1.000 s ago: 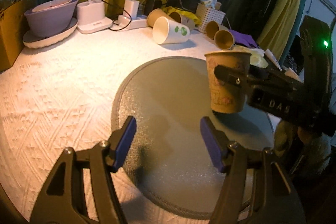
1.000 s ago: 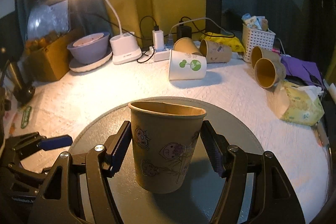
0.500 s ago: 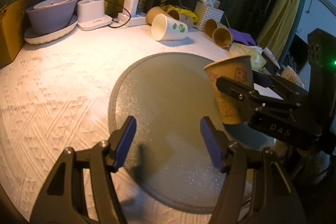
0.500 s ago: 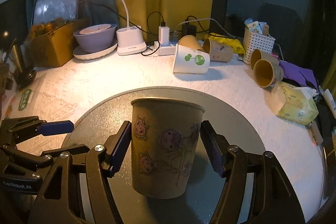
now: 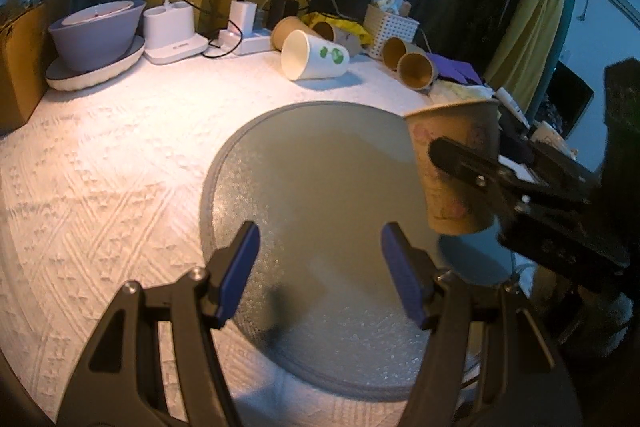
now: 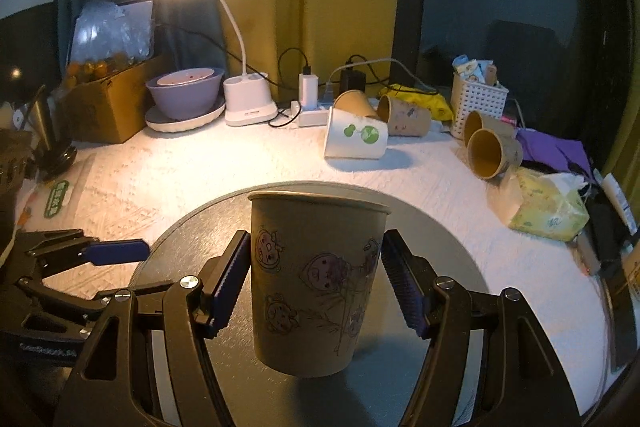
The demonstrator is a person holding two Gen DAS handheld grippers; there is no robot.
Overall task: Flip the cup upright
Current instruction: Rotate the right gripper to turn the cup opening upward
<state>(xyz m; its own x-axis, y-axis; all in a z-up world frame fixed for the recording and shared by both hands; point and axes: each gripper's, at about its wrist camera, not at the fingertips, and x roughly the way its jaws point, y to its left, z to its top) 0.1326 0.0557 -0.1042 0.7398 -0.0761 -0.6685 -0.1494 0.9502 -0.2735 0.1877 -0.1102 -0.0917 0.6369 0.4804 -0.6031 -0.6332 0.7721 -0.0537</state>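
Left wrist view: left gripper (image 5: 320, 275) gaped wide, empty, above grey round mat (image 5: 304, 163). Brown paper cup (image 5: 454, 167) upright at mat's right edge, pinched by right gripper (image 5: 472, 167).

Right wrist view: right gripper (image 6: 316, 283) clamped on cup (image 6: 312, 283), mouth up, over mat (image 6: 432, 235) on white worktop (image 6: 240, 167).

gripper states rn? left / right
Left gripper: open, nothing between the fingers, above the grey mat.
Right gripper: shut on the brown paper cup, cup mouth-up.
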